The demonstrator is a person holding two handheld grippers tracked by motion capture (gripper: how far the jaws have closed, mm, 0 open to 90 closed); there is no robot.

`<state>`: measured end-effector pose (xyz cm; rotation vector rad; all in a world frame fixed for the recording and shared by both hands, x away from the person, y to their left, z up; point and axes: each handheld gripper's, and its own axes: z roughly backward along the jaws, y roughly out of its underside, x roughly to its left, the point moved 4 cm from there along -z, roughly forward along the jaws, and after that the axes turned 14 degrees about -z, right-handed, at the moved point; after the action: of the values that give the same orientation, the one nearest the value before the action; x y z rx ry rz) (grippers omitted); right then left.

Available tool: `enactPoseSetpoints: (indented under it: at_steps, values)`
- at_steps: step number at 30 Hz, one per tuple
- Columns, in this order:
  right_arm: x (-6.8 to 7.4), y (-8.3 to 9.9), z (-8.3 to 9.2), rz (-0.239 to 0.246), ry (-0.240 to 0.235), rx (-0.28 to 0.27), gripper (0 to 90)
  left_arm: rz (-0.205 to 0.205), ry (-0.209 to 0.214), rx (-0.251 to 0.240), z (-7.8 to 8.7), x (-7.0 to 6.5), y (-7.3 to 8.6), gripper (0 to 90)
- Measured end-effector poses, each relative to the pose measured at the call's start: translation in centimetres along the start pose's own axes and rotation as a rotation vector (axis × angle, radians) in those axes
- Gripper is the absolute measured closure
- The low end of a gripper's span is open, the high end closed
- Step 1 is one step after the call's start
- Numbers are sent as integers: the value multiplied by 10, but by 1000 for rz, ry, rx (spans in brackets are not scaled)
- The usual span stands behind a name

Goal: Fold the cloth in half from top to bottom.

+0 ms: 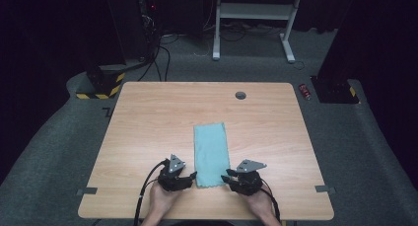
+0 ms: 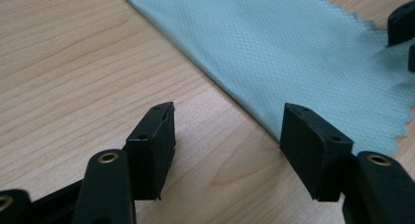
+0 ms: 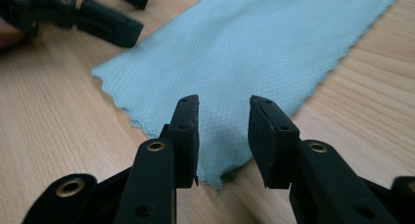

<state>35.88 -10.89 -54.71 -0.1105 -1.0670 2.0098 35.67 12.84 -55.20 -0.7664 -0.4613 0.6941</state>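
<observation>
Light teal microfiber cloth [image 1: 212,154], folded into a long strip, lies flat at the middle of the wooden table [image 1: 148,117], its short zigzag-cut near edge toward the person. Left gripper [image 1: 190,178] sits low just left of the cloth's near-left corner, jaws spread wide and empty, the corner edge lying in front of its right jaw in the left gripper view. Right gripper [image 1: 227,177] sits at the near-right corner, jaws parted moderately with the corner between them in the right gripper view; pads don't look pressed on the fabric, so nothing held. Likely step: lining up on the two near corners to pick up the near edge, probably for another fold. Next move calls for both grippers to slide onto the corners, pinch the fabric, lift evenly. Round grey cable grommet [image 1: 240,95] at the far edge of the table. Red can [image 1: 305,91] on the floor far right; its label is unreadable. No other readable writing.
</observation>
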Motion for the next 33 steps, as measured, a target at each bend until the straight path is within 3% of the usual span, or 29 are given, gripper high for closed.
enactPoseSetpoints:
  at_steps: [3,5,6,10,12,15,17,19,23,27,31,33]
  values:
    - [-12,-6,7,-55,-21,-28,643,21,14,-19,3,6,2,378]
    - [-20,-11,9,-70,-18,-41,641,55,18,-37,2,15,2,380]
    - [-27,-16,10,-99,-9,-57,642,61,17,-36,1,19,1,384]
    - [-46,-24,8,-179,-13,-68,628,97,12,-44,-7,36,-7,395]
    - [-54,-28,5,-193,-7,-80,623,107,5,-41,-13,45,-11,395]
    - [-62,-34,-1,-219,12,-32,605,129,-4,-33,-24,58,-20,391]
    - [-65,-37,-3,-215,22,-55,603,131,-12,-21,-31,66,-27,387]
    - [-67,-41,-7,-228,31,-29,603,137,-15,-17,-39,71,-35,385]
    - [-70,-51,-14,-225,44,-39,607,117,-22,4,-55,79,-48,378]
    - [-73,-62,-21,-219,64,-42,613,112,-19,27,-65,85,-55,376]
    - [-73,-73,-29,-216,68,-47,625,132,-22,19,-74,91,-60,407]
    - [-74,-80,-34,-205,70,-41,634,138,-17,39,-79,94,-62,406]
